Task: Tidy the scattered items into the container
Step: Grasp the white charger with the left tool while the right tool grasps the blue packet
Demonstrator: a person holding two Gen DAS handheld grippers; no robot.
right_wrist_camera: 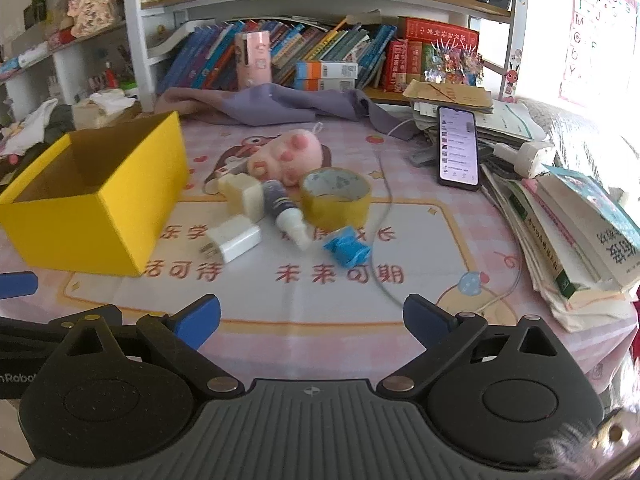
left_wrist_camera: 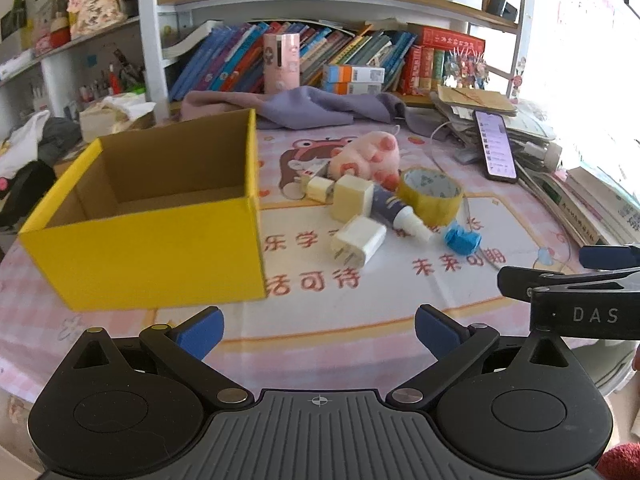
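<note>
Box (left_wrist_camera: 152, 240), yellow, seemingly holds nothing; left tool (left_wrist_camera: 319, 334) and right tool (right_wrist_camera: 312, 320) gape, holding nothing.

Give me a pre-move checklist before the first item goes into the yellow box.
1. Yellow box open on top, nothing seen inside: ok.
2. Left gripper fingers spread, holding nothing: ok.
3. Right gripper fingers spread, holding nothing: ok.
4. White charger lies apart from the box, near side free for a grasp: ok.
5. Tape roll, spray bottle and pink plush crowd together; separate grasps there: not ok.
6. White cable runs right beside the blue wrapper; whether it would snag: cannot tell.
</note>
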